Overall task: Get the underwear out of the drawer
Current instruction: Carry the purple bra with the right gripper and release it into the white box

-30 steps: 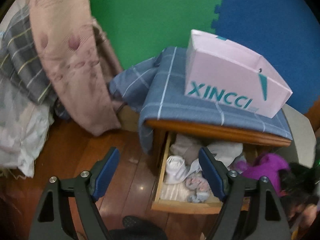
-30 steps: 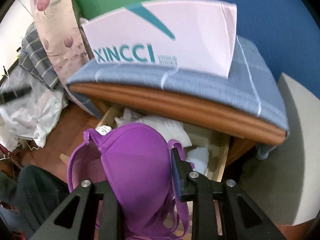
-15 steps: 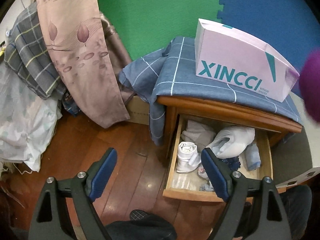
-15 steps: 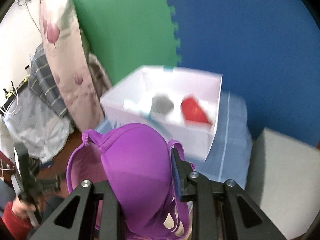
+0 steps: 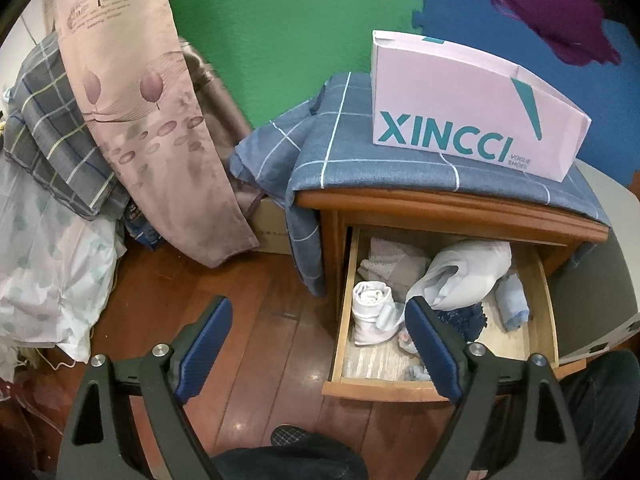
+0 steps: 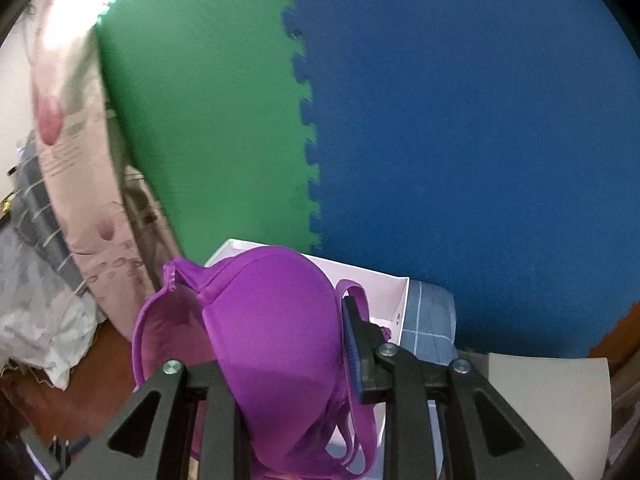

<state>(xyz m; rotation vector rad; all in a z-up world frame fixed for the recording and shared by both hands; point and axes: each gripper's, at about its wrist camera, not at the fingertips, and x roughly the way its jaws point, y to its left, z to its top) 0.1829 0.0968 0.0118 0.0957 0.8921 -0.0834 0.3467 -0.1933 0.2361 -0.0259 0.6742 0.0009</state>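
The wooden drawer (image 5: 400, 386) of the nightstand is pulled out. Inside lie a white rolled piece (image 5: 370, 296), a pale bundled garment (image 5: 468, 272), dark blue lace (image 5: 460, 316) and a light blue roll (image 5: 514, 300). My left gripper (image 5: 318, 304) hovers over the drawer's left front corner and the floor. Its jaws are opening and nothing is between them. My right gripper (image 6: 280, 308) is shut on a purple bra (image 6: 272, 340), which hides its left finger. The purple bra (image 5: 552, 12) hangs high above the pink shoebox (image 5: 460, 112).
A blue checked cloth (image 5: 360, 140) covers the nightstand top under the open shoebox (image 6: 384, 292). A floral curtain (image 5: 140, 100) and plaid bedding (image 5: 52, 128) hang at the left over the wooden floor (image 5: 240, 340). Green and blue foam mats line the wall. A person's dark trouser leg (image 5: 288, 460) shows at the bottom.
My right gripper has risen with the purple bra from just over the drawer to above the shoebox. The left gripper's jaws have spread a little wider, and the drawer shows more fully.
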